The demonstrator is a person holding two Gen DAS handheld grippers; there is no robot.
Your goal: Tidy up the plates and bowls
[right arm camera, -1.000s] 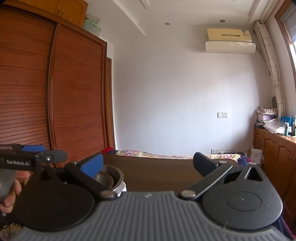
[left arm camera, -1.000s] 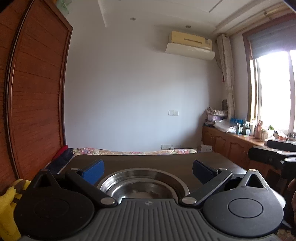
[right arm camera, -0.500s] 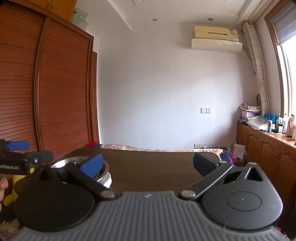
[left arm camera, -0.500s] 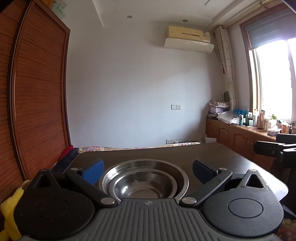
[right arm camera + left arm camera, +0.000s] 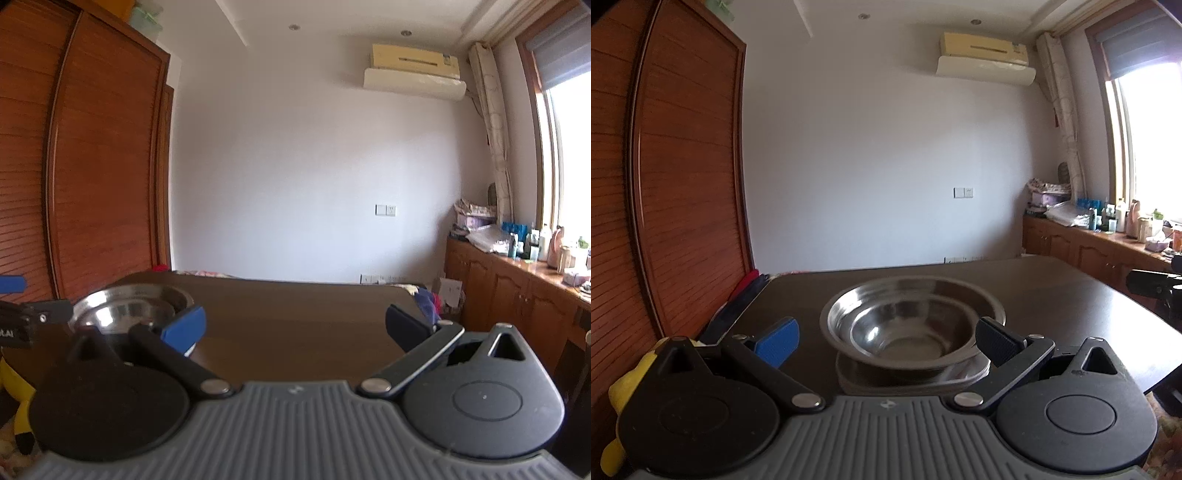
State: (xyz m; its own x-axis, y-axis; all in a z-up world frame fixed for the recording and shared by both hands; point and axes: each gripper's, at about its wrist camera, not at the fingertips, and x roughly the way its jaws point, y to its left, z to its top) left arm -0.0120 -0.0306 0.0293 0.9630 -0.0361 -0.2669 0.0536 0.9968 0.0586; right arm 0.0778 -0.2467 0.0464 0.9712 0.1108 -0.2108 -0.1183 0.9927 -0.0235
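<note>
On the dark table (image 5: 1052, 295): steel bowls (image 5: 908, 325) sat nested, near its left side.
Left gripper (image 5: 886, 338): spread wide, fingers on either side of the bowls, not touching them.
Right gripper (image 5: 295, 325): spread wide, holding nothing, bowls (image 5: 129, 306) beyond its left finger.

Left gripper (image 5: 886, 338) now sits higher and pitched down versus 1.0 s ago, so the stacked steel bowls (image 5: 910, 326) show whole at 12 o'clock ahead of it, while in the right wrist view the bowls (image 5: 125, 308) appear further out at 10 o'clock.
</note>
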